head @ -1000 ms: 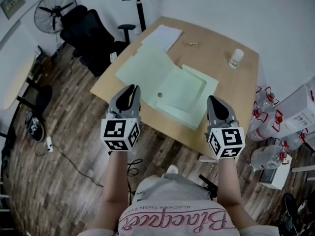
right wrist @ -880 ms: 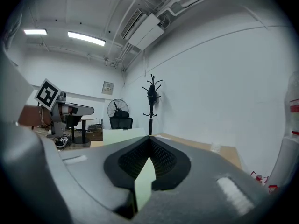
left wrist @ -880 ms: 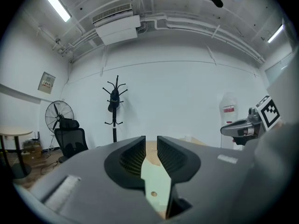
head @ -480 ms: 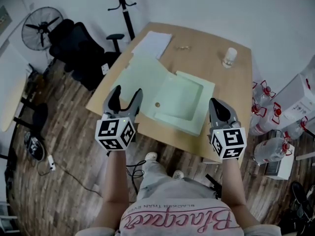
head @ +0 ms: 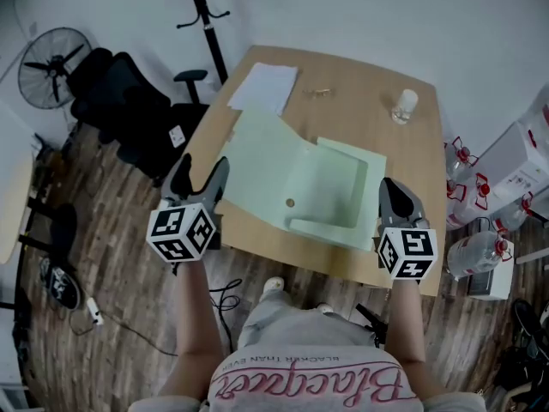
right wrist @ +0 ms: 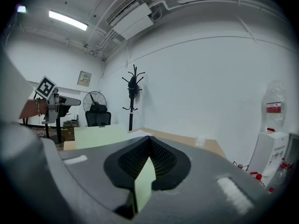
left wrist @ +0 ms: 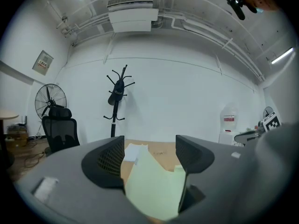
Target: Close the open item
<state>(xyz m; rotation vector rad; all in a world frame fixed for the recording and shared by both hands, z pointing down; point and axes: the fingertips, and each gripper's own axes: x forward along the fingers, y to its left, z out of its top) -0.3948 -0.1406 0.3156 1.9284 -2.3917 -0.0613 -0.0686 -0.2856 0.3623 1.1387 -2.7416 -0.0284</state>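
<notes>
A pale green folder lies open on the wooden table, its left cover spread flat. My left gripper hovers at the table's near left edge, level with that cover's corner. Its jaws have just been opening; in the left gripper view the cover shows between them, with the pads apart from it. My right gripper is at the folder's right edge. In the right gripper view its jaws are shut on a thin green flap, seen edge-on.
White sheets, a small metal item and a small white bottle lie at the table's far side. A black office chair and fan stand left, a coat stand behind, water bottles right.
My left gripper went from shut to open and drew back leftward off the folder's cover. My right gripper moved slightly right, still shut.
</notes>
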